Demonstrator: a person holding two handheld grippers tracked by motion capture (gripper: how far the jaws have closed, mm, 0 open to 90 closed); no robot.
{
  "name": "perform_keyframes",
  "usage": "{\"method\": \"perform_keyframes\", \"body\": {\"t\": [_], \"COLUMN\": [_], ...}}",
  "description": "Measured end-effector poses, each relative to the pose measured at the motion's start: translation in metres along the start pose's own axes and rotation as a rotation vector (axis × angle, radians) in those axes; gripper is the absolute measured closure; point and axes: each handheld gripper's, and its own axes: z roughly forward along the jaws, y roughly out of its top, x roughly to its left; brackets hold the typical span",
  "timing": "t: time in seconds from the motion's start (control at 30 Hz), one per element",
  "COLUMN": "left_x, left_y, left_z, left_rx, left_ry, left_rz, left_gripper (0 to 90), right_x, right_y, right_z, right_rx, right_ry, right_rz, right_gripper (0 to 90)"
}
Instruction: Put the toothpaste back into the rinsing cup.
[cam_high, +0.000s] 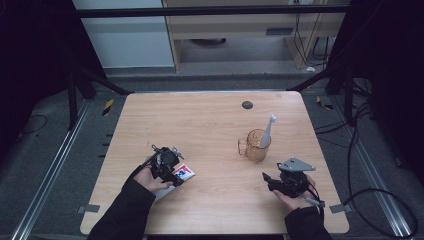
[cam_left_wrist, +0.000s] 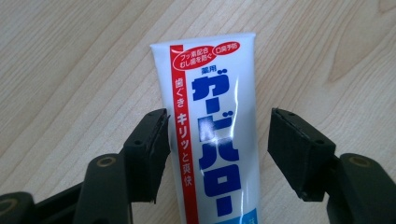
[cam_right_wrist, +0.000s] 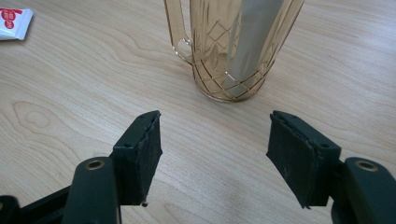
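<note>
Pale wood table (cam_high: 210, 130), dark surround. We note a toothpaste tube (cam_left_wrist: 210, 140) lying flat at the near left, white with a red stripe and blue lettering. Our left gripper (cam_left_wrist: 217, 154) sits over it with jaws apart, the tube between them; one pad looks to touch the tube's edge, the other stands clear. On the right, an amber glass mug (cam_high: 256, 145) stands upright holding a toothbrush (cam_high: 267, 131) that leans toward the far right. Our right gripper (cam_right_wrist: 215, 156) is near the mug on its near side, jaws apart, with bare wood between them.
</note>
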Motion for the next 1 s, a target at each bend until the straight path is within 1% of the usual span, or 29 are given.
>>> {"method": "perform_keyframes", "body": {"t": [0.2, 0.37, 0.53, 0.67, 0.77, 0.9, 1.0], "left_x": [0.001, 0.004, 0.007, 0.006, 0.007, 0.005, 0.004], "left_y": [0.0, 0.0, 0.001, 0.002, 0.002, 0.003, 0.003], "left_z": [0.005, 0.007, 0.012, 0.015, 0.014, 0.014, 0.014], "left_rx": [0.011, 0.016, 0.037, 0.042, 0.044, 0.05, 0.055], "left_ry": [0.0, -0.013, -0.031, -0.03, -0.032, -0.022, -0.019], "left_rz": [0.002, -0.003, -0.006, -0.002, -0.012, -0.015, -0.031], "left_gripper": [39.8, 39.3, 38.3, 38.8, 39.9, 41.8, 45.5], "right_x": [0.001, 0.003, 0.003, 0.003, 0.003, 0.003, 0.003], "right_y": [0.0, 0.001, 0.001, 0.001, 0.001, 0.002, 0.002], "right_z": [0.002, 0.002, 0.003, 0.003, 0.003, 0.002, 0.002], "right_rx": [0.005, 0.006, 0.012, 0.011, 0.011, 0.01, 0.005], "right_ry": [0.001, 0.006, 0.004, 0.003, 0.003, 0.003, 0.003], "right_rz": [-0.005, -0.007, -0.011, -0.014, -0.011, -0.011, -0.012], "right_gripper": [34.6, 34.7, 34.6, 34.6, 34.6, 34.6, 34.6]}}
